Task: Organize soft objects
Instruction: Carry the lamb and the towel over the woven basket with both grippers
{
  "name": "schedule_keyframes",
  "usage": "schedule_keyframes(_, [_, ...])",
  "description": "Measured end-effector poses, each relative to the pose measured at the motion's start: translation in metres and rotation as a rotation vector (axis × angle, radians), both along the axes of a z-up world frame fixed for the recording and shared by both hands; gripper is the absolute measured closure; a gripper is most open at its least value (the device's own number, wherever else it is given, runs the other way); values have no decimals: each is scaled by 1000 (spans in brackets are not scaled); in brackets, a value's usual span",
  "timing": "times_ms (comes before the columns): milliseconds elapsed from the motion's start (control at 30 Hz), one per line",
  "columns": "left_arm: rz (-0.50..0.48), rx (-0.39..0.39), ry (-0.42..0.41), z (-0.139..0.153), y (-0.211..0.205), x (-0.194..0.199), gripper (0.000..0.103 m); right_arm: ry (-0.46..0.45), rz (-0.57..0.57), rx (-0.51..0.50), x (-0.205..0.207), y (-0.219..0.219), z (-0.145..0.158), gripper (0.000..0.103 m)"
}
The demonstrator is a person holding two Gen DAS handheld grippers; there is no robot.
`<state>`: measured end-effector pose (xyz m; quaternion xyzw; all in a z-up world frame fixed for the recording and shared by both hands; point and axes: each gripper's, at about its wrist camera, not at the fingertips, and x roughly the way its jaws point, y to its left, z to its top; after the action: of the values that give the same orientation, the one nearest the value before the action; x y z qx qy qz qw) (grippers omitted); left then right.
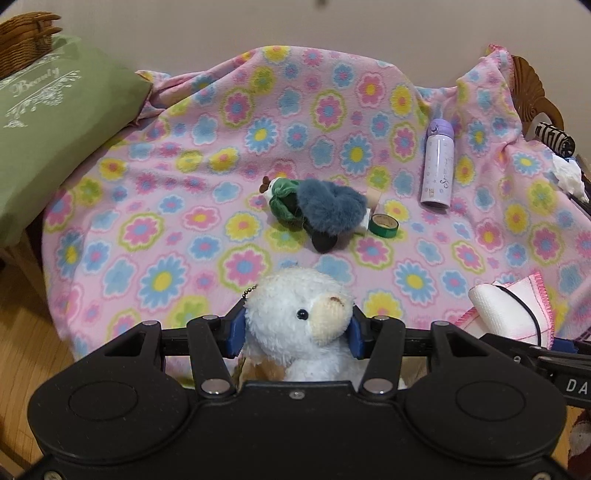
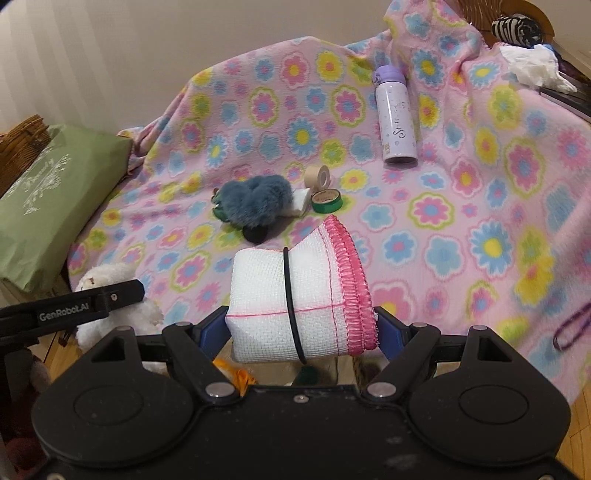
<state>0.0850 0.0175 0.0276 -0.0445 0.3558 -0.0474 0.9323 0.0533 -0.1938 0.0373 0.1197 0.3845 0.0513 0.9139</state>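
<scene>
White plush bear [image 1: 295,325] in left gripper [image 1: 295,328], rolled cloth [image 2: 299,302] in right gripper [image 2: 301,328] (lilac bottle [image 1: 437,166] beyond, on floral blanket [image 1: 184,184]).

wrist views: angled down, close | shared: floral blanket [image 1: 229,155] [image 2: 461,229] (centre)

You face a plain beige wall [image 1: 332,22]; wood floor [image 1: 22,332] lies beside the flowered blanket [image 1: 184,155]-draped furniture.

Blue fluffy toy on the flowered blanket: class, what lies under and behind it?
Under the blue fluffy toy lie a green plush and a black round piece. Behind it, a beige tape roll and a white block partly show; anything beneath stays covered.
</scene>
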Motion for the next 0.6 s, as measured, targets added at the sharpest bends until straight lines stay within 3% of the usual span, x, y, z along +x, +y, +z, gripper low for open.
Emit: schedule_keyframes(600, [56, 22, -42, -6, -6, -67, 52, -23, 34, 25, -75, 7, 3, 23])
